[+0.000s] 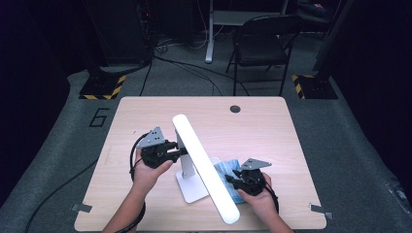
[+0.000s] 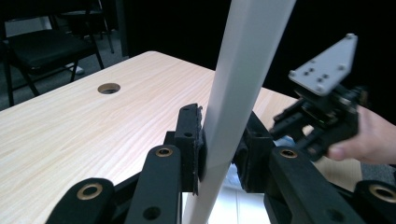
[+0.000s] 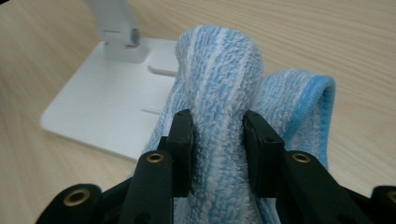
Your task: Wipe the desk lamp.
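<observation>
1. The lamp (image 1: 204,165) stands on the table (image 1: 262,131), its flat base (image 3: 102,116) near the front edge and its light bar (image 1: 206,167) slanting across.
2. The lamp's upright post (image 2: 233,93) is clamped between the closed jaws of the left gripper (image 1: 180,152), probably so that the lamp is steadied.
3. A bunched fold of the blue cloth (image 3: 224,116) is pinched by the closed right gripper (image 1: 232,178) beside the base, apparently ready for wiping.

Both grippers (image 1: 182,151) (image 1: 232,178) are black, with brass-ringed jaws, grey triangular plates, black cables; the forearms look bare, seemingly sleeveless.
</observation>
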Demonstrator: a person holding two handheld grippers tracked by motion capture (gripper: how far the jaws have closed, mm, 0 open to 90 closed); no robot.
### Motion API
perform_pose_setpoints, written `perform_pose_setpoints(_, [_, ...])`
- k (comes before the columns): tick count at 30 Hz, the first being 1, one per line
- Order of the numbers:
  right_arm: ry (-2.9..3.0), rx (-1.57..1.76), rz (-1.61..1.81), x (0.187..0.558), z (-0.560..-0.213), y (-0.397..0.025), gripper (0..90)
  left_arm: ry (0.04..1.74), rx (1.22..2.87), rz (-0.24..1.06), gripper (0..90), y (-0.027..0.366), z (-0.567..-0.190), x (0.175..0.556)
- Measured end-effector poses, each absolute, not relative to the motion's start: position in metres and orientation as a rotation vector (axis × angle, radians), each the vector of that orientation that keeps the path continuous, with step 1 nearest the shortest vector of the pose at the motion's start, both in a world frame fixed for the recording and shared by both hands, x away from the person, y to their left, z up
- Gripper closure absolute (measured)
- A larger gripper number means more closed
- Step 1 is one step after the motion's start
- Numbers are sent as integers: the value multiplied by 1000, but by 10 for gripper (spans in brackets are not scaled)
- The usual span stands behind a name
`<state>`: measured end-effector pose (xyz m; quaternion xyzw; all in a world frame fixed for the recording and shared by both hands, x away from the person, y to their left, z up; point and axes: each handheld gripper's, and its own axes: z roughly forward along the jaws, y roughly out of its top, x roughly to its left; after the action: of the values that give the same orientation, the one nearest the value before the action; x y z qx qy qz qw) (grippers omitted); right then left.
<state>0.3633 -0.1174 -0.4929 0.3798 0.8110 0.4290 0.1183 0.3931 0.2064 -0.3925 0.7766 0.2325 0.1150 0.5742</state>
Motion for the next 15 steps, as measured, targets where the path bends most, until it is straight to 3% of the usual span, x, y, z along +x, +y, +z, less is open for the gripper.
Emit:
perform_pose_setpoints(7, [2410, 976, 1217, 340, -496, -92, 656, 552, 1817, 289, 736, 200, -393, 390])
perform_pose_setpoints(15, [2431, 982, 1168, 338, -500, -91, 649, 537, 1803, 252, 727, 194, -394, 390])
